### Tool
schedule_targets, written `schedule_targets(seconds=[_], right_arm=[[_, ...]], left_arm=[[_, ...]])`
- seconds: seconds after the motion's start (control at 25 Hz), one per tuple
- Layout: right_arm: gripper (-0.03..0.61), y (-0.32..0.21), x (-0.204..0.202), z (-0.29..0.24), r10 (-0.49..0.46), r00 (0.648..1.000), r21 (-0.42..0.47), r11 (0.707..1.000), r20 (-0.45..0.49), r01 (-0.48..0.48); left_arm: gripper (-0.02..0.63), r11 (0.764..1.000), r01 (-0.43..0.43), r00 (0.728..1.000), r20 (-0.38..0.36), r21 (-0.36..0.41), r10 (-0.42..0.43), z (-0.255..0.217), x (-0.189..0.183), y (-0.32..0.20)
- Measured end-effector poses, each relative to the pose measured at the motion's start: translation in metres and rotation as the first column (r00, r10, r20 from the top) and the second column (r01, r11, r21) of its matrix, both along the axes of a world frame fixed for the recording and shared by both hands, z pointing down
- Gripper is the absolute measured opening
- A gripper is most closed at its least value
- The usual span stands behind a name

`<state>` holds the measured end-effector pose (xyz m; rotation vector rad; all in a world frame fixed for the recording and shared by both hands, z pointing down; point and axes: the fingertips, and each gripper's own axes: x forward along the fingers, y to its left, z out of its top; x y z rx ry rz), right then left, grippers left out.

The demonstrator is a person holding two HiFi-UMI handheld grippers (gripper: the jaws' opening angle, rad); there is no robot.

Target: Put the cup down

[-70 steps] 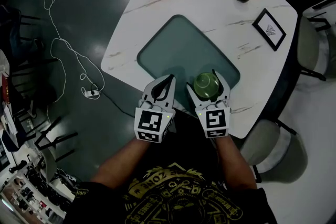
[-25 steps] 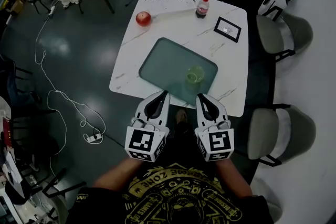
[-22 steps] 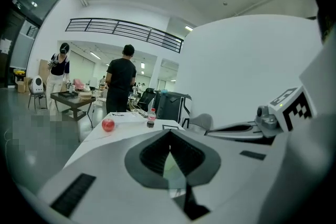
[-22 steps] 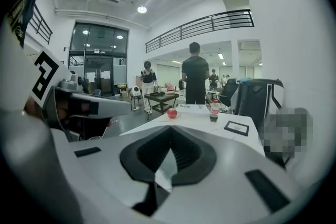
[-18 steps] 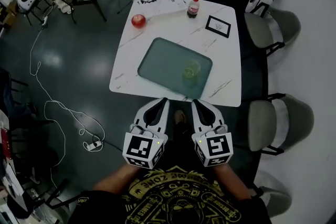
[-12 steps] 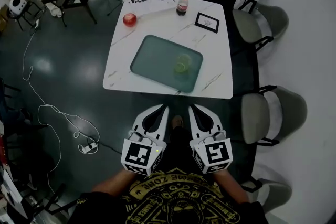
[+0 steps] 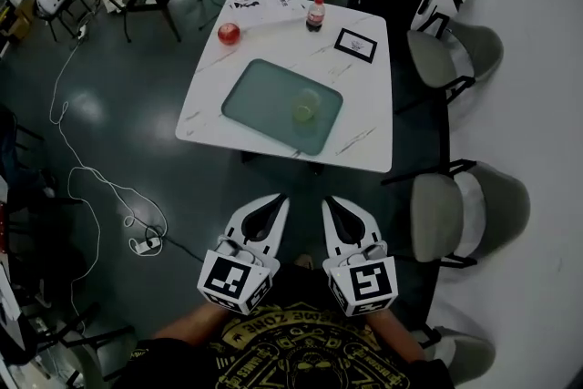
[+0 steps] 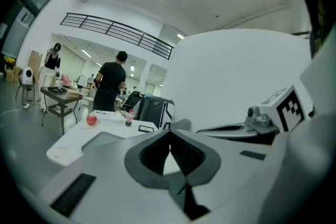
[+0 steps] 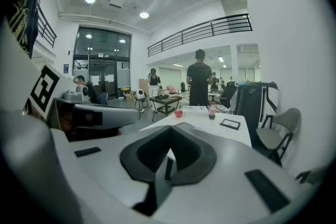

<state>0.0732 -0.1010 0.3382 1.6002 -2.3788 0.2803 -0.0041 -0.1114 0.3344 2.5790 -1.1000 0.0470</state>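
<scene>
A: Head view: cup (image 7: 303, 111) is standing upright on the green tray (image 7: 244, 96), toward its right end, mid tabletop (image 7: 364, 137). Nothing is touching it. Left claw (image 7: 276, 199) and right claw (image 7: 332, 199) are hanging well short of the near edge, over the floor. Both are clenched and empty.
B: So I'm reading the put-down as done. How to be finishing it well?
A: By keeping both claws clear of the tray. If going back in, I'd be coming straight over the near edge.
B: Room?
A: Floor between person and tabletop is lying open. One chair (image 7: 465, 209) and a second chair (image 7: 453, 55) are crowding the right side. A cable (image 7: 91, 187) is trailing on the floor at left. Apple (image 7: 228, 34), bottle (image 7: 315, 15) and picture frame (image 7: 355, 45) are sitting by the far edge, well apart from the cup.
B: Left gripper view?
A: Jaw tips are meeting, nothing between. A tabletop corner is showing beyond. Cup isn't showing.
B: Right gripper view?
A: Same: tips are touching, no load. A person in black (image 9: 199, 84) is standing past the far edge. Cup isn't showing here either.
</scene>
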Motion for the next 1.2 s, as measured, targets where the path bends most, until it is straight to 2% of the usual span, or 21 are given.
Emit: schedule_targets(seconds=[0.08, 0.12, 0.28, 0.44, 0.68, 1.2], right_arm=[[0.006, 0.016, 0.014, 0.0, -0.013, 1.0, -0.005, 1.0, 0.003, 0.013], [0.006, 0.023, 0.022, -0.001, -0.014, 1.0, -0.01, 1.0, 0.003, 0.014], [0.006, 0.046, 0.049, 0.003, -0.046, 0.999, -0.011, 0.999, 0.027, 0.047], [0.006, 0.061, 0.058, 0.004, -0.071, 0.997, -0.012, 0.997, 0.033, 0.071], [0.005, 0.08, 0.044, 0.002, -0.081, 0.996, 0.01, 0.997, 0.047, 0.081], [0.005, 0.092, 0.015, 0.0, -0.02, 1.0, 0.027, 0.999, 0.009, 0.02]], left_arm=[[0.011, 1.0, 0.0, 0.999, -0.032, -0.002, 0.0, -0.006, 0.016, 0.018], [0.011, 1.0, 0.001, 1.0, -0.022, 0.001, -0.001, -0.006, 0.024, 0.028], [0.011, 0.999, 0.051, 0.992, 0.111, 0.016, -0.052, 0.006, 0.043, 0.06], [0.011, 0.99, 0.141, 0.975, 0.174, 0.01, -0.14, 0.012, 0.032, 0.081], [0.011, 0.982, 0.188, 0.971, 0.152, 0.008, -0.187, 0.018, 0.014, 0.093], [0.011, 0.995, 0.096, 0.991, 0.091, 0.009, -0.097, 0.013, 0.001, 0.092]])
